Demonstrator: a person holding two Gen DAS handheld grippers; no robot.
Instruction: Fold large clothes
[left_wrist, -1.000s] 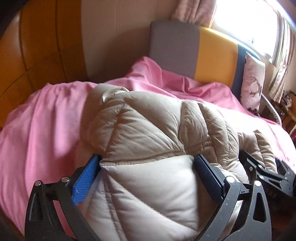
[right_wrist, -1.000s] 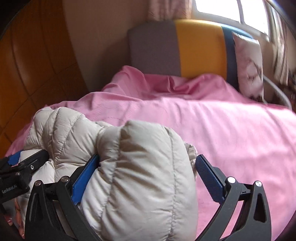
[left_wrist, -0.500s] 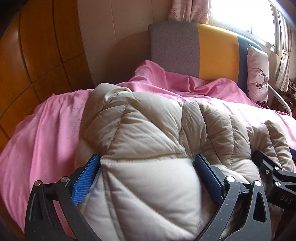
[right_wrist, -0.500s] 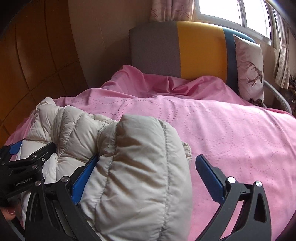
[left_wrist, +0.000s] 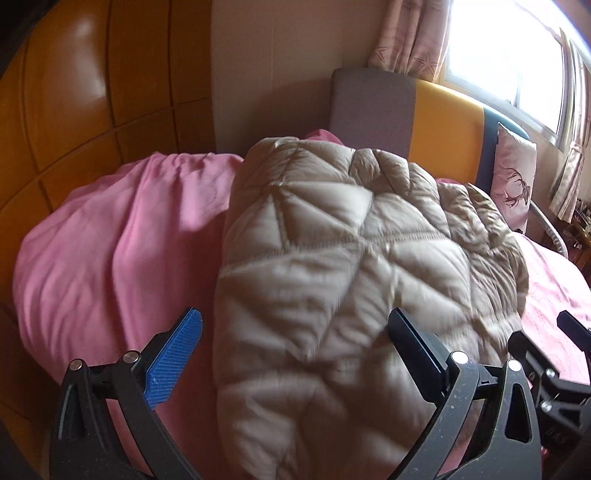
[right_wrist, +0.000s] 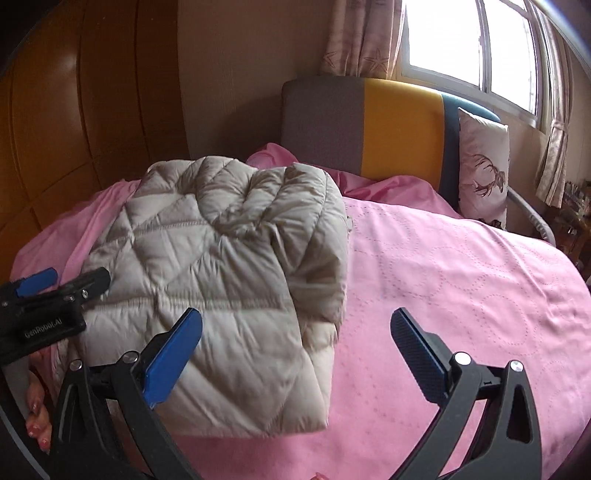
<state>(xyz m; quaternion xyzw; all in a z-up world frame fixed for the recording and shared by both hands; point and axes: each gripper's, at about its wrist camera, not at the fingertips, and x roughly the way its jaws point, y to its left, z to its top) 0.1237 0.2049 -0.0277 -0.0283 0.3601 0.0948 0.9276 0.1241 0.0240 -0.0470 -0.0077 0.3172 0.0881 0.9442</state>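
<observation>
Puffer jacket has just been let go and now lies folded on the pink bed. Nothing is held by the wide-open left claw or wide-open right claw. Folding looks nearly done.

Left gripper points toward twelve o'clock, jaws spread wide and gripping nothing. Right gripper does likewise (fingers well apart). In the right wrist view, the left gripper sits at nine o'clock.
</observation>
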